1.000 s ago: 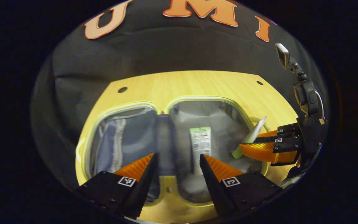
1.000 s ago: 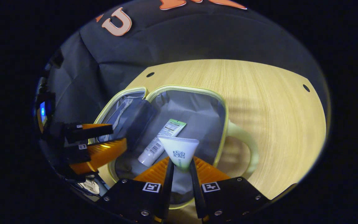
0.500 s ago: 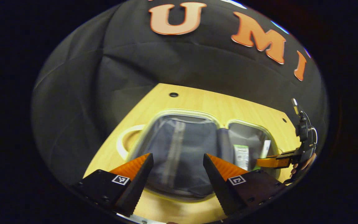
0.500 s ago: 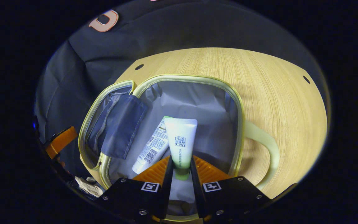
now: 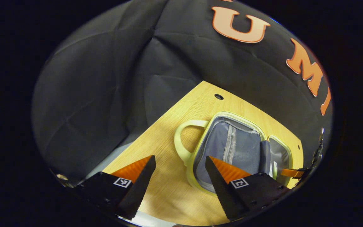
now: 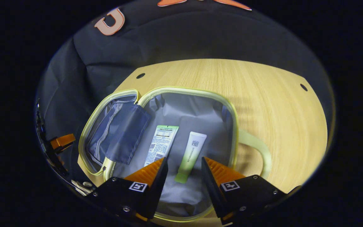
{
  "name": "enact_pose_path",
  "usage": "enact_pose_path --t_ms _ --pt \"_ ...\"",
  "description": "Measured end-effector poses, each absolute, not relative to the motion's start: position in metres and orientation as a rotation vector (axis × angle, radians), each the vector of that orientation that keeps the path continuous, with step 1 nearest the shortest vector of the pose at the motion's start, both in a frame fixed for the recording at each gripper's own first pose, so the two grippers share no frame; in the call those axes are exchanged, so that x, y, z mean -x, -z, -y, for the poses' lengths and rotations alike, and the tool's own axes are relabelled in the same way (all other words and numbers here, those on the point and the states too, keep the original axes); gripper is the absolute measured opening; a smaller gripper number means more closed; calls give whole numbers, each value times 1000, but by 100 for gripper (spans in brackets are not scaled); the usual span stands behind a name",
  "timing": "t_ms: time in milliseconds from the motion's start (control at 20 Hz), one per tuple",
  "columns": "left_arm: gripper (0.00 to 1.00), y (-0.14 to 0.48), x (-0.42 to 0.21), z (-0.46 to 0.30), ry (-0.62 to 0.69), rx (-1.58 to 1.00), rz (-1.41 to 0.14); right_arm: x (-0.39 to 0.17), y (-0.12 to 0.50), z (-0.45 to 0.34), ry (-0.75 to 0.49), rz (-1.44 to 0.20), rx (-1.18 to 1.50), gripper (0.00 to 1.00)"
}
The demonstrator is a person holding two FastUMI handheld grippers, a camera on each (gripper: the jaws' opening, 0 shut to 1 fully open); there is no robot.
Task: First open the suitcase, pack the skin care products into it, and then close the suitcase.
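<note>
The right gripper (image 6: 183,167) hangs over the open suitcase (image 6: 187,91), its fingers spread apart and holding nothing. A slim green-ended tube (image 6: 190,156) lies in the gap between the fingertips, flat on the grey lining and free of both. Just beside it, on its left in the right gripper view, lies a wider tube (image 6: 162,145) with a printed back. Both rest in the right-hand half of the case. The other half carries a folded grey pocket flap (image 6: 121,134) with a zip.

The left gripper (image 5: 180,167) is also spread wide and empty, hovering above bare table (image 5: 169,138) off the case's left end. Its right finger overlaps the case's near rim in the left gripper view; whether it touches cannot be told. A pale loop handle (image 5: 181,142) juts from that end, and a 2nd handle (image 6: 260,151) juts from the opposite end.

The case lies flat on the wooden table, both halves open upward, with their pale yellow-green rims meeting at the middle hinge. Broad open tabletop stretches to the right and behind the case. 2 small holes (image 6: 140,75) mark the table's far corners. Black cloth wall (image 6: 169,41) closes in behind the far edge.
</note>
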State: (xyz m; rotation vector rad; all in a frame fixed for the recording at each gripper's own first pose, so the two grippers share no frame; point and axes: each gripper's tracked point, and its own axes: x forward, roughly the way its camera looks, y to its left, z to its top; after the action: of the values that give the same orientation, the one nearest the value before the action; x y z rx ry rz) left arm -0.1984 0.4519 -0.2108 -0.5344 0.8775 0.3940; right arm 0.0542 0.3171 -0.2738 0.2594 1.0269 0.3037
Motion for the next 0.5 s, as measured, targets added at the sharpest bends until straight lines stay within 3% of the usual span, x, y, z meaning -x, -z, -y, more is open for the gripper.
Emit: enact_pose_path --t_ms 50,100,300,500 --pt "98 216 198 -452 -385 564 -885 -55 266 -311 -292 -1004 -253 67" --pt "98 219 198 -451 -375 586 -897 -55 258 -304 -284 -985 -251 76" --pt "98 237 184 -461 -398 605 -904 -56 221 -275 -242 -889 -265 79" --pt "97 252 161 -470 -400 787 -889 -49 189 -240 -197 -818 -263 81"
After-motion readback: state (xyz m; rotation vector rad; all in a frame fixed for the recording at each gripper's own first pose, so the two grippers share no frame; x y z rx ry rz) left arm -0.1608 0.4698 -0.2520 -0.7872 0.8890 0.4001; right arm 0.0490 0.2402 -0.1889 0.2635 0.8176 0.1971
